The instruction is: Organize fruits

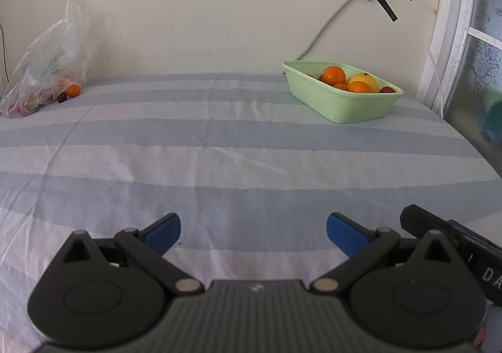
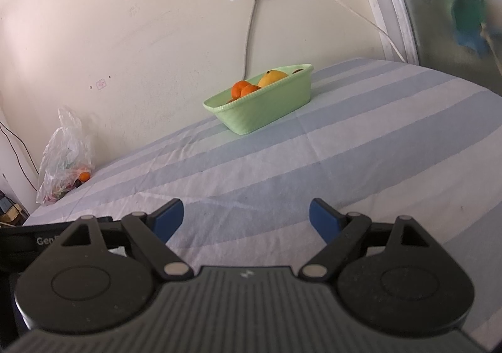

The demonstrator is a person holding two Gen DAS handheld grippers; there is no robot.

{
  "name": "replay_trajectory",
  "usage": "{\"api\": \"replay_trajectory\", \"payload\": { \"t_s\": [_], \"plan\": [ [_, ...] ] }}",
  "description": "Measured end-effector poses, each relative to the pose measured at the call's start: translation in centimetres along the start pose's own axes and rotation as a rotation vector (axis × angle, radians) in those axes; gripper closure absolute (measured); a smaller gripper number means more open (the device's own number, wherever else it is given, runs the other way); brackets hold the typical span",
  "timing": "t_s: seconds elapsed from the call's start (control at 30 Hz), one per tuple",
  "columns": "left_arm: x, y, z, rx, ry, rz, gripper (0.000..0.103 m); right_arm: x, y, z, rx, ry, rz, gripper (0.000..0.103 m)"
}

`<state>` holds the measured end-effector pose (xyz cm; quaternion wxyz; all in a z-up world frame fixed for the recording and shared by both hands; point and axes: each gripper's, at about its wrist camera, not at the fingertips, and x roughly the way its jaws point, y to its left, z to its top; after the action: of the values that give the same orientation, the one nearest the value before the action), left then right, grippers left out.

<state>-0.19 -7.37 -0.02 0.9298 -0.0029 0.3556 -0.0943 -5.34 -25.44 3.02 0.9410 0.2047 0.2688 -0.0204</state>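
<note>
A pale green basket (image 1: 339,105) stands at the far right of the striped table and holds oranges (image 1: 334,75), a yellow fruit (image 1: 364,79) and a dark red fruit (image 1: 387,89). It also shows in the right wrist view (image 2: 266,108). A clear plastic bag (image 1: 50,70) lies at the far left by the wall, with an orange (image 1: 73,90) and a dark plum (image 1: 61,97) at its mouth. My left gripper (image 1: 253,232) is open and empty over the near table. My right gripper (image 2: 246,218) is open and empty too.
The table is covered by a blue and white striped cloth (image 1: 219,149). A grey cable (image 1: 326,29) taped with black tape runs down the wall behind the basket. A window frame (image 1: 451,39) stands at the right edge. The right gripper's body (image 1: 451,243) shows at the left view's lower right.
</note>
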Motion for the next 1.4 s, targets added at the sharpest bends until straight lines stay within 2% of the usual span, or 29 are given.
{"api": "replay_trajectory", "payload": {
  "t_s": [1.4],
  "plan": [
    [-0.03, -0.08, -0.14, 0.008, -0.010, 0.028, 0.000, -0.01, 0.02, -0.14, 0.005, 0.002, -0.003, 0.014]
  ]
}}
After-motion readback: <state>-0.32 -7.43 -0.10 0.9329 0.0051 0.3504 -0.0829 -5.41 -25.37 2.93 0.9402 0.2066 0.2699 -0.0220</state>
